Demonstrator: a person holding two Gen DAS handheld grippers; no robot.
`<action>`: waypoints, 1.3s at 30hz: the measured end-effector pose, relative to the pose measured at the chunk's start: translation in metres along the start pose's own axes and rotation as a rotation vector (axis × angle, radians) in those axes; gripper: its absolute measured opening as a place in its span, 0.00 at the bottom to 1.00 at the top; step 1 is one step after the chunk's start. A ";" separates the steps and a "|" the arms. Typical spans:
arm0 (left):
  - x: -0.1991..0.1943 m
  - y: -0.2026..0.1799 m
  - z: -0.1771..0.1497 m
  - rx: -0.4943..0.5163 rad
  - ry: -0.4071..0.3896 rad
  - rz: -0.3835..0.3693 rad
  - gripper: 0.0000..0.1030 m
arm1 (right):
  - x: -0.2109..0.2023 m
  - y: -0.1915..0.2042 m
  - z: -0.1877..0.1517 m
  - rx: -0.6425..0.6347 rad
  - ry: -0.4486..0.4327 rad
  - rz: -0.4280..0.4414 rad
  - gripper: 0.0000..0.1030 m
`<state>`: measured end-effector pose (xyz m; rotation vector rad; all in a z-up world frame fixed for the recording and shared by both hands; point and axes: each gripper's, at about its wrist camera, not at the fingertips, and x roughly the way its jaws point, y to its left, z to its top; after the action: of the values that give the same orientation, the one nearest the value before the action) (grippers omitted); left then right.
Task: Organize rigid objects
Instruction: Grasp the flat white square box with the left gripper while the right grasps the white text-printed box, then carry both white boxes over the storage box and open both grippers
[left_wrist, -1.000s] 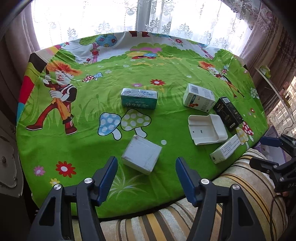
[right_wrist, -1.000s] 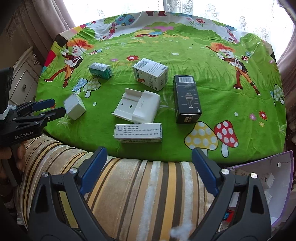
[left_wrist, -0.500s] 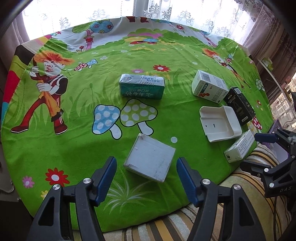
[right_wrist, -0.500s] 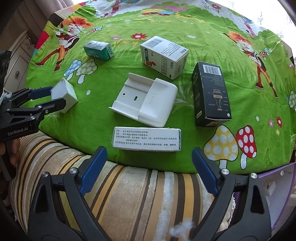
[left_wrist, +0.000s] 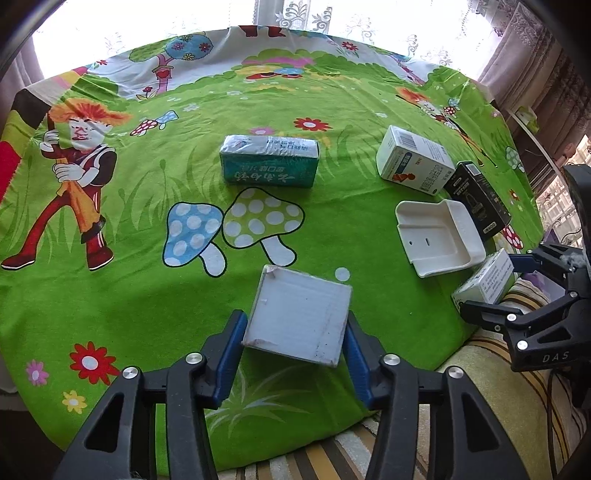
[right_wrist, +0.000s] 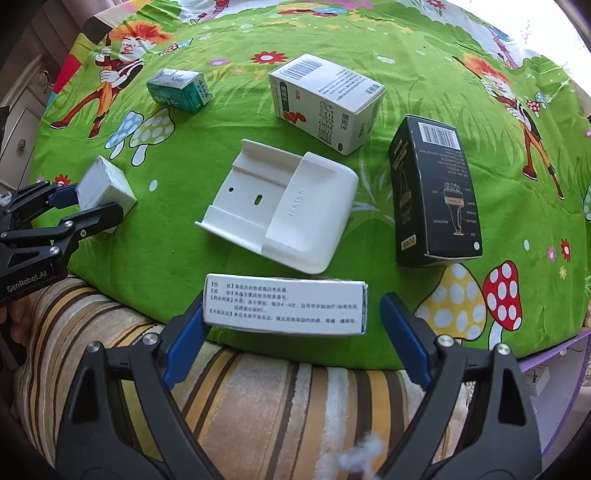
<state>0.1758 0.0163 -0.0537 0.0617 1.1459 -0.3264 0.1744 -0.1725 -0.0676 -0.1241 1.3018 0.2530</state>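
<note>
The table is covered by a green cartoon-printed cloth (left_wrist: 332, 229). Lying on it, near the middle, are a white plastic tray-shaped holder (right_wrist: 280, 210), a black upright-printed carton (right_wrist: 436, 195), a white barcoded carton (right_wrist: 325, 103) and a teal packet (left_wrist: 269, 164). A plain white square box (left_wrist: 299, 317) is bracketed by the closing jaws of the left gripper (left_wrist: 295, 354). A long white text-printed box (right_wrist: 286, 308) lies at the table's near edge between the closing jaws of the right gripper (right_wrist: 295, 332), the left pad touching, the right apart.
</note>
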 end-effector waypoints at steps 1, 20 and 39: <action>-0.001 -0.001 0.000 0.004 -0.004 0.000 0.50 | 0.001 -0.001 -0.001 0.003 0.000 -0.004 0.76; -0.034 -0.041 -0.001 0.078 -0.086 0.082 0.50 | -0.025 -0.017 -0.027 0.045 -0.107 0.002 0.76; -0.051 -0.117 0.009 0.132 -0.115 0.027 0.50 | -0.066 -0.044 -0.047 0.135 -0.232 0.049 0.76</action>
<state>0.1312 -0.0855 0.0097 0.1723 1.0084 -0.3768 0.1255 -0.2340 -0.0189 0.0512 1.0878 0.2132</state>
